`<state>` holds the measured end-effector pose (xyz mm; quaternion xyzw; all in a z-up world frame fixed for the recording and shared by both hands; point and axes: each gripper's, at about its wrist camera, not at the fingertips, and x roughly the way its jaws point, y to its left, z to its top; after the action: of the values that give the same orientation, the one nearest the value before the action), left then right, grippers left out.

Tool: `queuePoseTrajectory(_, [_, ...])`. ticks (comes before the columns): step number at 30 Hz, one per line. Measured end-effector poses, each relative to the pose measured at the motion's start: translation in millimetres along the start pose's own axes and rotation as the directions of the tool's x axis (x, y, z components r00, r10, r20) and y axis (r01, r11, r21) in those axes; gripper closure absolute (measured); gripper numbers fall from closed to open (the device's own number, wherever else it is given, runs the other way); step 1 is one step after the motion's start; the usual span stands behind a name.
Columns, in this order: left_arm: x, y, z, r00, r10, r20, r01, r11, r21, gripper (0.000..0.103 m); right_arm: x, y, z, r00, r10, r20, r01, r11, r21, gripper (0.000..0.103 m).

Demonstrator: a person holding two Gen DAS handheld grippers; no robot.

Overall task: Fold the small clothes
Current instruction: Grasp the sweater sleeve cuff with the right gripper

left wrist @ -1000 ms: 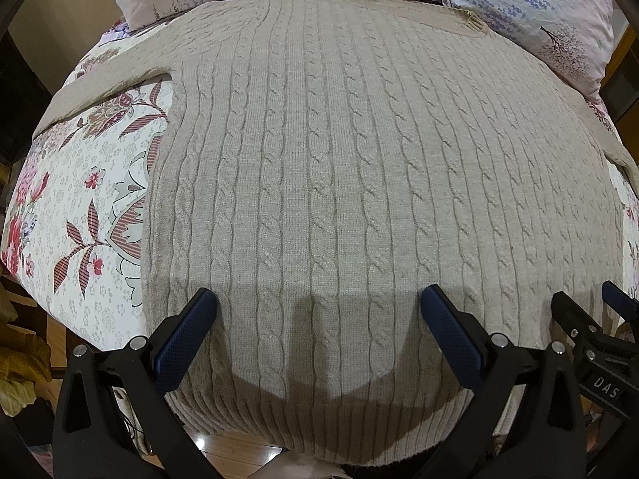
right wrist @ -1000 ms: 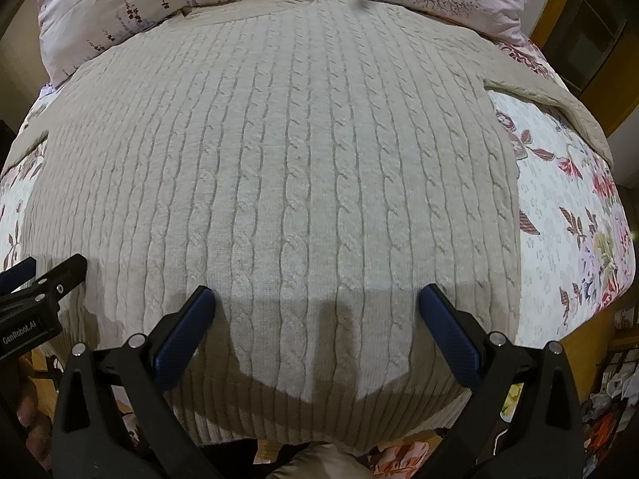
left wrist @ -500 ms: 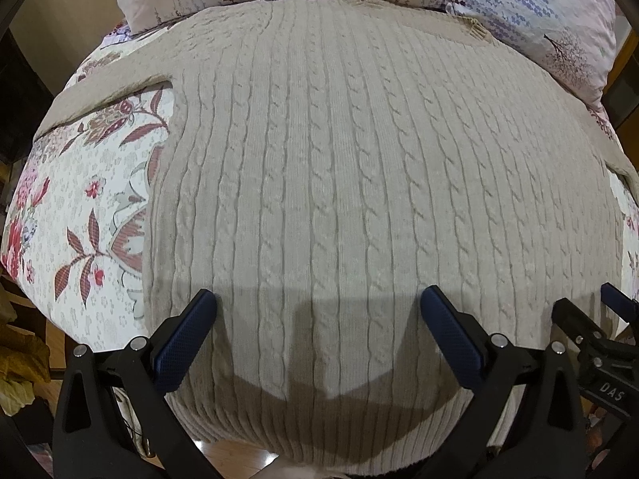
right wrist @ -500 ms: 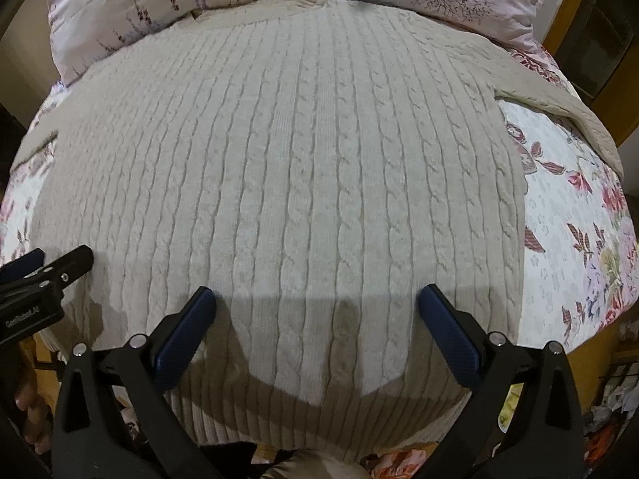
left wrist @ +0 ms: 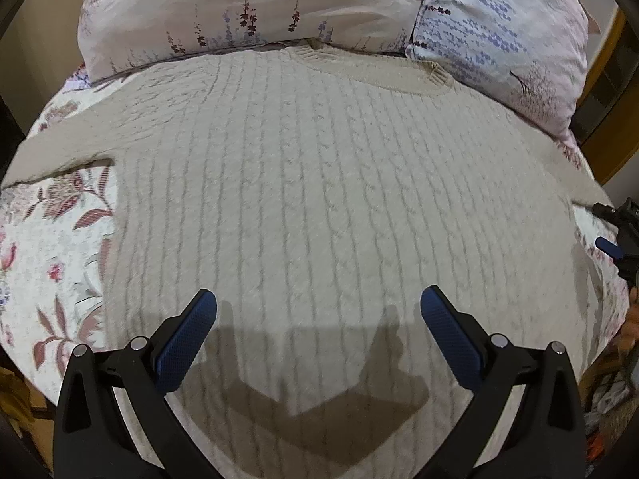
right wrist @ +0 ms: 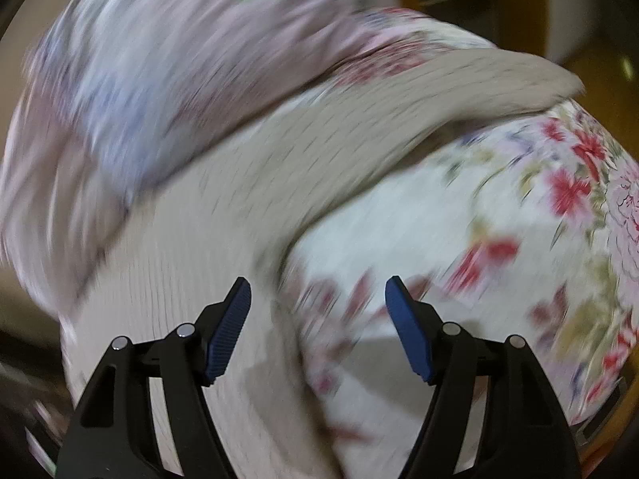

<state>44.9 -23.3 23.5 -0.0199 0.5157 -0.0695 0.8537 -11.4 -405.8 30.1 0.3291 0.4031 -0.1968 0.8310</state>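
Note:
A beige cable-knit sweater point(left wrist: 311, 199) lies flat on the bed, neck toward the pillows, both sleeves spread sideways. My left gripper point(left wrist: 318, 311) hovers open above its lower body, nothing between the blue pads. My right gripper point(right wrist: 318, 299) hangs over the sweater's right side edge, where knit point(right wrist: 179, 279) meets bedsheet; its jaws are closing with nothing between them. The right sleeve point(right wrist: 419, 92) stretches away toward the bed's edge. The right wrist view is blurred by motion. In the left wrist view the right gripper point(left wrist: 619, 239) shows at the far right edge.
The floral bedsheet point(left wrist: 52, 263) shows on both sides of the sweater point(right wrist: 519, 219). Two flowered pillows point(left wrist: 255, 12) point(left wrist: 499, 36) lie behind the neckline. The bed's near edge drops off just below the hem, with clutter at the lower right point(left wrist: 611, 395).
The right gripper swung right and rolled, from over the hem to the sweater's right side, and its jaws narrowed. The left gripper moved slightly up the sweater toward the pillows.

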Motion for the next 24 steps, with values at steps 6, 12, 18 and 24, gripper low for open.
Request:
queuePoseTrajectory(6, [12.5, -0.5, 17.4, 0.998, -0.06, -0.033, 0.058, 0.997, -0.052, 0.001, 14.7, -57.9, 53.9, 0.995, 0.093, 0.033, -0.098, 0.963, 0.249, 0.042])
queuePoseTrajectory(12, [17.1, 3.0, 26.1, 0.998, -0.052, -0.044, 0.048, 0.995, -0.09, 0.001, 30.0, -82.9, 77.2, 0.995, 0.085, 0.051, -0.097, 0.93, 0.356, 0.055])
queuePoseTrajectory(18, [16.8, 9.6, 29.4, 0.999, -0.02, -0.039, 0.016, 0.994, -0.11, 0.001, 26.4, -102.2, 95.4, 0.996, 0.023, 0.092, -0.058, 0.916, 0.397, 0.068])
queuePoseTrajectory(24, [18.0, 21.3, 33.9, 0.998, -0.039, -0.045, 0.032, 0.987, -0.159, 0.001, 29.1, -103.5, 107.9, 0.992, -0.077, 0.101, 0.037, 0.936, 0.35, 0.092])
